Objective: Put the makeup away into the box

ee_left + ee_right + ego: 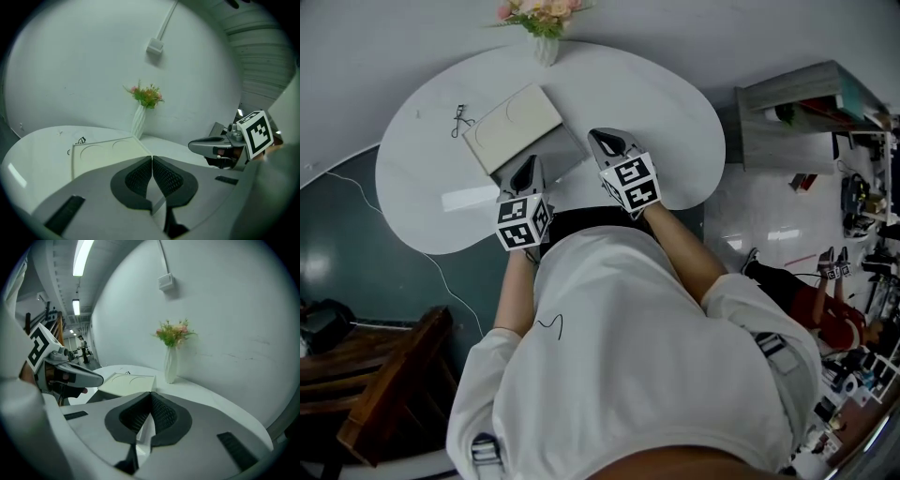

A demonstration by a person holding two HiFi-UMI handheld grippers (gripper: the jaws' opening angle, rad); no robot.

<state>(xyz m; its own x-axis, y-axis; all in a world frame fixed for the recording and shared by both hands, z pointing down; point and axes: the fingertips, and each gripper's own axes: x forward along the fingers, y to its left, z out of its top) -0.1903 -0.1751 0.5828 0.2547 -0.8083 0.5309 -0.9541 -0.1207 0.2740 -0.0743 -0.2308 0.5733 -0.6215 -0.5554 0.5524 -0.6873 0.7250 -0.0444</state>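
Box, cream-topped, sits on the round white table. Left gripper and right gripper hover beside its near edge, angled downward, jaws pressed together, empty.

A glossy white kidney-shaped table stands against a plain white wall, bearing a slim white vase of pink flowers. Dark teal floor lies beneath; a brown wooden chair stands nearby.
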